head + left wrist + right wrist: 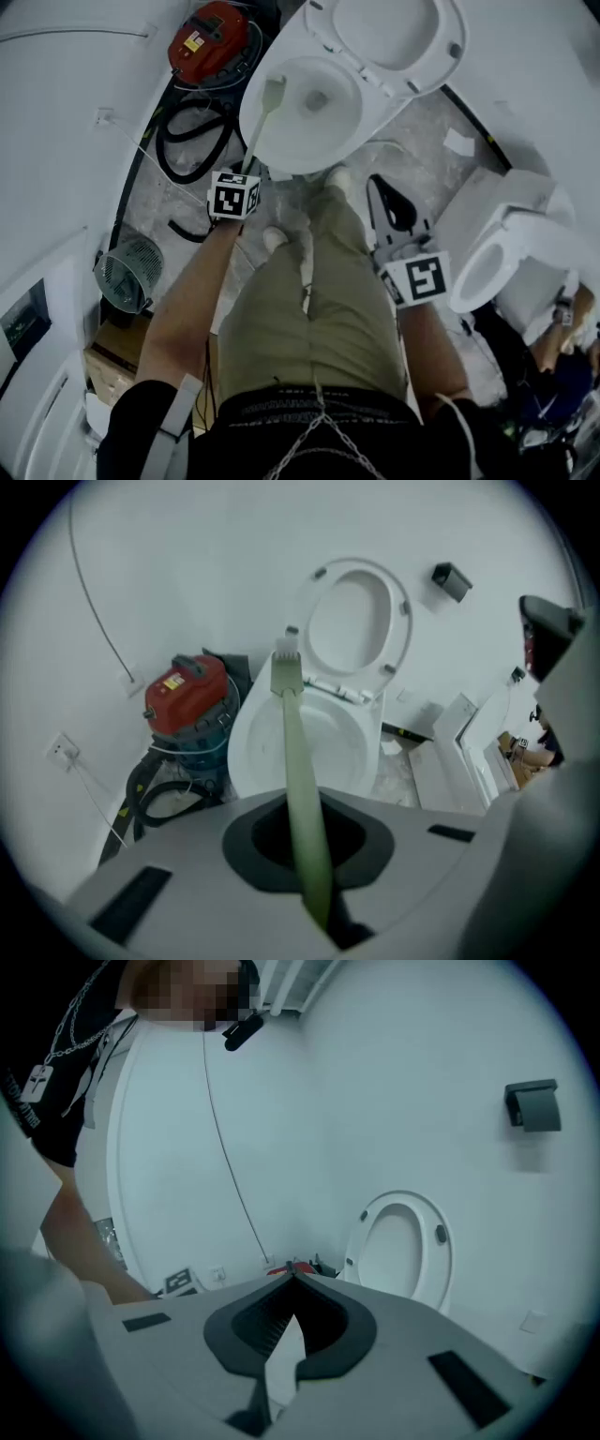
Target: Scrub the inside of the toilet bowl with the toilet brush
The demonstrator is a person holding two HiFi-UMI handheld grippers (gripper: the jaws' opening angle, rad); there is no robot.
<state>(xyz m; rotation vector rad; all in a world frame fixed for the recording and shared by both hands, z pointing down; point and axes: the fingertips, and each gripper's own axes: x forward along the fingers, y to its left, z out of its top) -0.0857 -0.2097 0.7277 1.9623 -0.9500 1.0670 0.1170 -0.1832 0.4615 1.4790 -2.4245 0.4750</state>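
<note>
The white toilet bowl (pixel 302 155) stands at the top centre of the head view, its lid (pixel 394 33) raised. My left gripper (pixel 242 178) is shut on the pale green handle of the toilet brush (pixel 272 94). The brush head hangs over the left inner side of the bowl. In the left gripper view the toilet brush (pixel 298 752) runs out between the jaws of the left gripper (pixel 305 799) toward the toilet bowl (pixel 258 752). My right gripper (pixel 377 183) hangs right of the bowl, shut with nothing in it. In its own view the right gripper (pixel 292 1269) points at the wall beside the raised lid (pixel 403 1251).
A red vacuum cleaner (pixel 211 42) and its black hose (pixel 187 141) lie left of the bowl. A round fan (pixel 131 272) sits lower left. A second toilet (pixel 497 262) stands at the right, with another person (pixel 553 347) beside it. My legs stand before the bowl.
</note>
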